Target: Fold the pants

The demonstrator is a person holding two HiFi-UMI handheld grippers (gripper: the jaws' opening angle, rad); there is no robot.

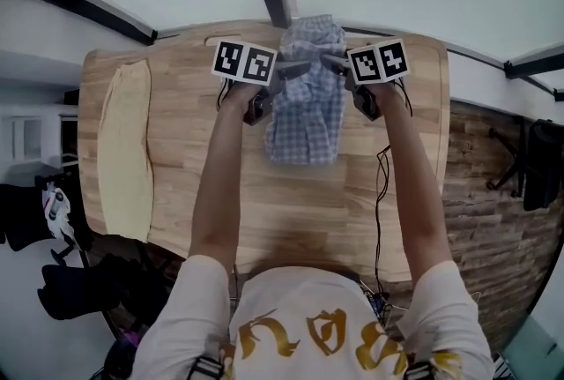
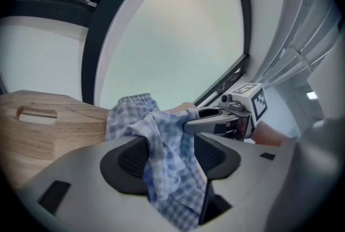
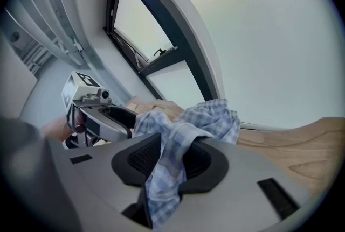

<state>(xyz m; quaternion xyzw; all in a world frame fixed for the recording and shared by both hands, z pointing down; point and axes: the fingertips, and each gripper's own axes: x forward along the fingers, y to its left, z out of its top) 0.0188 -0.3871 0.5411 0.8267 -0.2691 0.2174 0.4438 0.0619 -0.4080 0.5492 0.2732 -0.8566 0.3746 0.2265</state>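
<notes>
1. The bench (image 1: pixel 300 211) is spreading wide beneath you, a wooden top. It is carrying a long cream cloth (image 1: pixel 123 149) at its 9 o'clock side, well apart from your work.
2. The pants (image 1: pixel 306 109), in a blue-and-white check, are lying at the bench's 12 o'clock, near the far edge. Their far end is bunching up and their near end is lying flatter toward 6 o'clock. I am judging them light, soft and thoroughly limp. They are likely to sag and crumple if you are lifting from one point only. They are not looking fragile, and the weave is looking grippy enough for ribbed pads.
3. Your left gripper (image 2: pixel 171 151) is sitting at the pants' 9 o'clock edge. Its jaws are standing wide apart, with a fold of checked cloth draping loosely through the gap, not pinched.
4. Your right gripper (image 3: pixel 170 160) is sitting at the pants' 3 o'clock edge. Its jaws are standing partly apart. Cloth is lying between them, but the pads are not looking as if they are pressing on it.
5. For your next hold, you are best off aiming at the two outer edges, level with each other. Take a small bite through all the layers, and keep the cloth taut between your grippers so the fold line is running straight.
</notes>
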